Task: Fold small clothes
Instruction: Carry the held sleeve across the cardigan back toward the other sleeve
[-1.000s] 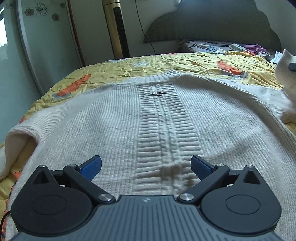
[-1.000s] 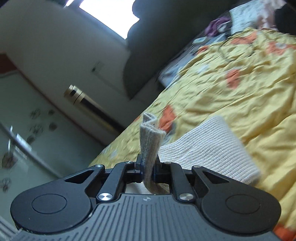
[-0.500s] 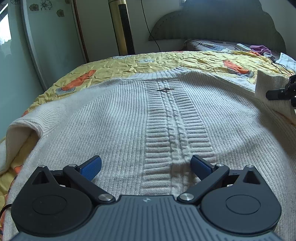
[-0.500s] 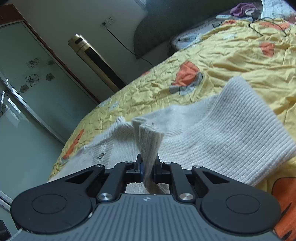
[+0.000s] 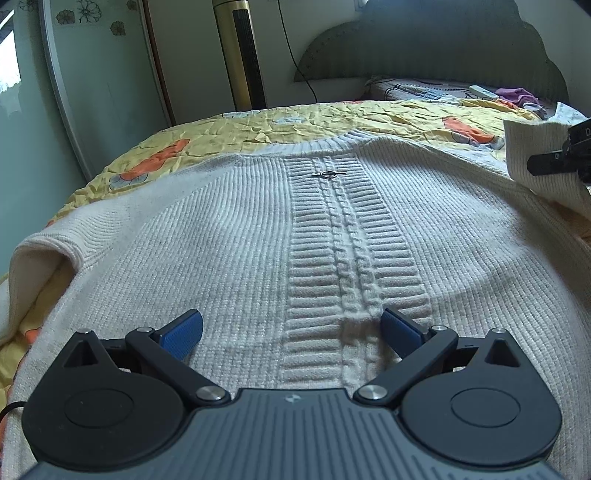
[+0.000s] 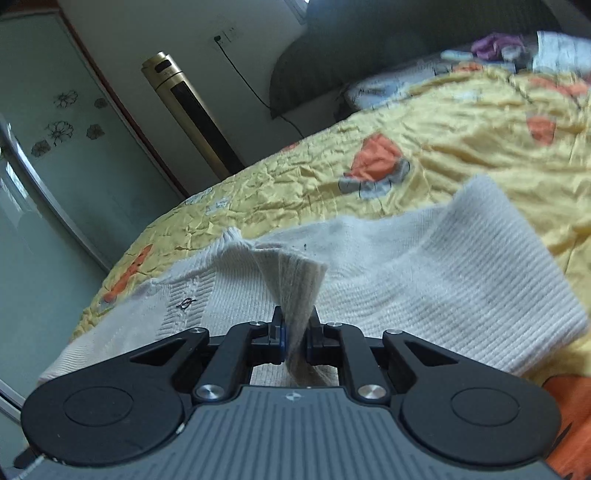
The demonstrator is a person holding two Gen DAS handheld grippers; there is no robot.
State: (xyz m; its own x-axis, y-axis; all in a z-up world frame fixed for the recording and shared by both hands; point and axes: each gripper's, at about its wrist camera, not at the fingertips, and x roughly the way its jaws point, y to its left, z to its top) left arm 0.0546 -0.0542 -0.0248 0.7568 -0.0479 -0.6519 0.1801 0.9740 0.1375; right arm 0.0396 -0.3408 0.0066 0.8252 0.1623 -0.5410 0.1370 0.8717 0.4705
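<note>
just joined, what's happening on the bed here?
A person with a gripper in each hand is folding a cream knit sweater spread on a yellow bedspread. The right gripper is shut on the sleeve, lifting it up over the body. The left gripper is open, low over the hem, holding nothing.

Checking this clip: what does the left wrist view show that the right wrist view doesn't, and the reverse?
Left wrist only: the left gripper, jaws wide open over the sweater's cable-knit centre panel, and the left sleeve opening.

Right wrist only: the right gripper shut on a pinched fold of sleeve, and a wall socket.

Both: the cream knit sweater, its small ring charm, the yellow bedspread, the gold tower fan and the dark headboard.
</note>
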